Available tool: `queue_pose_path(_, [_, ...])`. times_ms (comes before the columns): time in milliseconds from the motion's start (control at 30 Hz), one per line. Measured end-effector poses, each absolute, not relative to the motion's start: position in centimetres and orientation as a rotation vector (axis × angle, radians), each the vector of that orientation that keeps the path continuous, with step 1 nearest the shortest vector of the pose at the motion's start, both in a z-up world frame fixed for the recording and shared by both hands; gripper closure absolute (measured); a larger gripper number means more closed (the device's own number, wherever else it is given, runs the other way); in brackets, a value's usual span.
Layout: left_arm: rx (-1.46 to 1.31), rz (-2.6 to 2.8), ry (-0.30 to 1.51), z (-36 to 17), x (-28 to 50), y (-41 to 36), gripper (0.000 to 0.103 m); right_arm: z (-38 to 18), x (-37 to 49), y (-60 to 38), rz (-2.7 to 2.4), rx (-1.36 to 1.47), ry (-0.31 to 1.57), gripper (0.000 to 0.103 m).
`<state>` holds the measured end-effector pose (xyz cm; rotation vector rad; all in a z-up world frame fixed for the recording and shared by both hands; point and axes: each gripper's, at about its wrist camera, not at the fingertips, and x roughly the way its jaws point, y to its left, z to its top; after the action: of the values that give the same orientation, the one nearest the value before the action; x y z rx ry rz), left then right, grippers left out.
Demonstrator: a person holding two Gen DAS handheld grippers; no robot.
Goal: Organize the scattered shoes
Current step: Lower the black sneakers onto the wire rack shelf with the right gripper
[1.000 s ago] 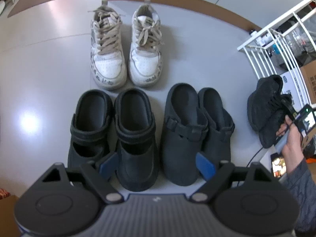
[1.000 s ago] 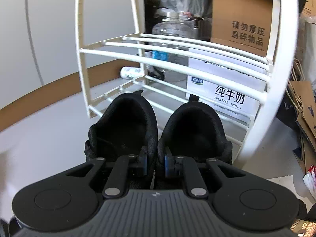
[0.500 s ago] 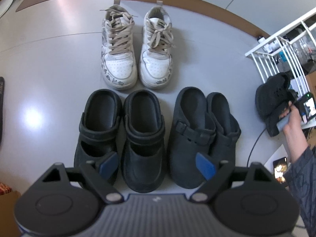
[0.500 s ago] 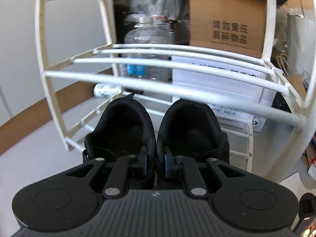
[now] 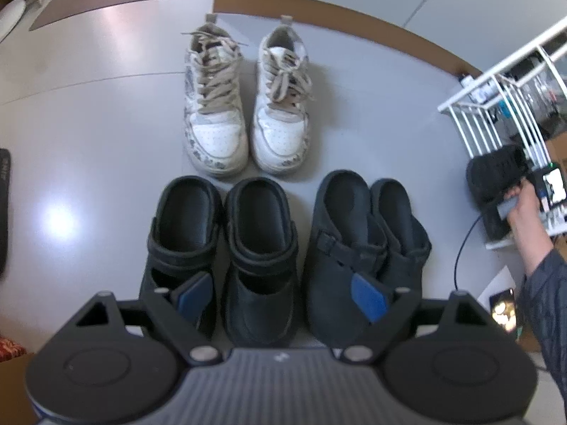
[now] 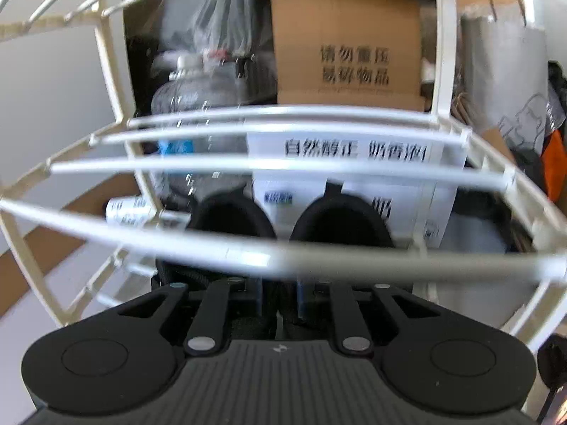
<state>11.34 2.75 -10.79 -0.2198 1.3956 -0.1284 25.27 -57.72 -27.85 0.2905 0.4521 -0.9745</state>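
My right gripper (image 6: 280, 301) is shut on a pair of black sneakers (image 6: 340, 219), pinching their inner heel walls together. The pair sits low inside the white wire shoe rack (image 6: 248, 166), under its rails. In the left wrist view the same black sneakers (image 5: 496, 173) show at the rack's (image 5: 496, 81) foot, beside a person's hand (image 5: 524, 209). My left gripper (image 5: 280, 297) hangs open above the floor, over a pair of black clogs (image 5: 223, 248) and a pair of dark strap slippers (image 5: 365, 248). White lace-up sneakers (image 5: 244, 120) stand behind them.
Behind the rack stand a cardboard box (image 6: 347, 53), a white milk carton (image 6: 354, 177) and a large water bottle (image 6: 187, 106). Paper bags (image 6: 503, 67) lean at the right. A brown baseboard (image 5: 336, 21) edges the grey floor; a cable (image 5: 464, 241) trails near the rack.
My right gripper has carried the black sneakers deeper into the rack, whose rails now cross over them. The left gripper has barely moved.
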Motion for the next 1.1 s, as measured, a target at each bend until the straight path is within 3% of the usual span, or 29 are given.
queue_pose_path(200, [-0.232, -0.122, 1.4, -10.9, 11.2, 2.9, 0.015, -27.9, 25.1, -57.5, -0.98, 0.292, 0.452, 0.083])
queue_pose_path(367, [-0.253, -0.117, 1.416, -11.1, 11.1, 3.0, 0.015, -27.3, 25.0, -56.6, -0.961, 0.286, 0.478, 0.056])
queue_pose_path(567, [-0.241, -0.134, 1.411, -11.0, 11.1, 2.5, 0.015, -26.9, 24.7, -54.8, -0.928, 0.243, 0.467, 0.046])
queue_pose_path(1100, [-0.221, -0.139, 1.405, -9.5, 9.9, 3.3, 0.013, -22.9, 24.9, -50.4, -0.798, 0.282, 0.655, 0.044])
